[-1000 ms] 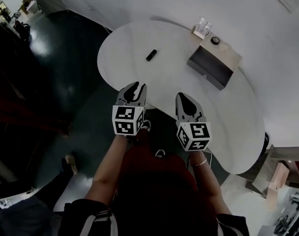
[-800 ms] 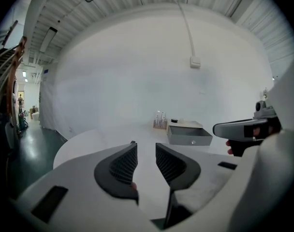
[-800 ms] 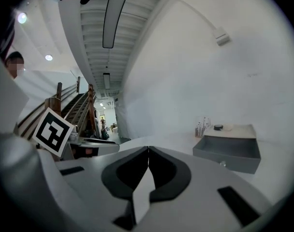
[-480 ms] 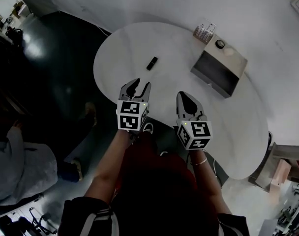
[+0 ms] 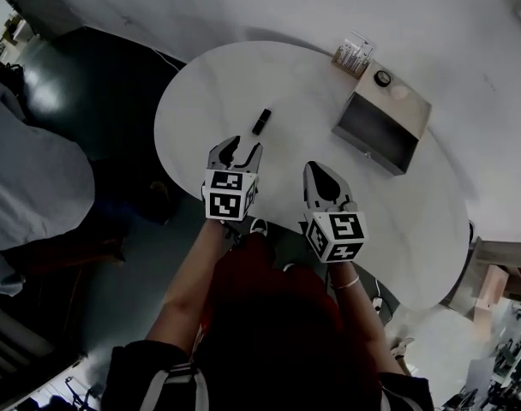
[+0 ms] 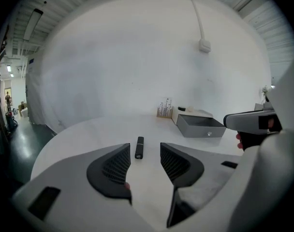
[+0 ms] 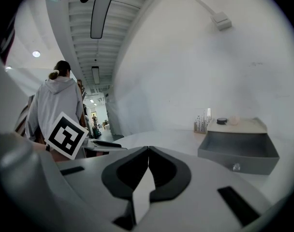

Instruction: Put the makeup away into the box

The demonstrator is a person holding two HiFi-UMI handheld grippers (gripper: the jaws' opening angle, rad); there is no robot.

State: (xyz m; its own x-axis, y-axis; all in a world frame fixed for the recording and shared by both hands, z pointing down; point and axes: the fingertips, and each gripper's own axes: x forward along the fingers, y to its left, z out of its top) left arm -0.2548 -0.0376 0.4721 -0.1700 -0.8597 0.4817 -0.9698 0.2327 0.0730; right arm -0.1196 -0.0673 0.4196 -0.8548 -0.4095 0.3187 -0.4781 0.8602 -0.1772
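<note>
Left gripper (image 5: 237, 149) spread wide, jaws just opening further, nothing between the pads (image 6: 117, 166). Framed in that gap in the left gripper view, but lying farther out on the white table (image 5: 200, 92) and untouched: the black makeup tube (image 5: 261, 121). Right gripper (image 5: 319, 169) pressed together tip to tip, empty, just beside the left one over the near part of the table. Farther right, well apart from the tube, the box (image 5: 376, 127), grey drawer pulled out and open on top. On its pale lid a dark round piece (image 5: 381, 78) and a pale one (image 5: 401, 92), too small to name. Behind it a rack of thin clear items (image 5: 353, 54), blurred. At the left edge, cut off, a bystander's grey top (image 5: 29, 178).
</note>
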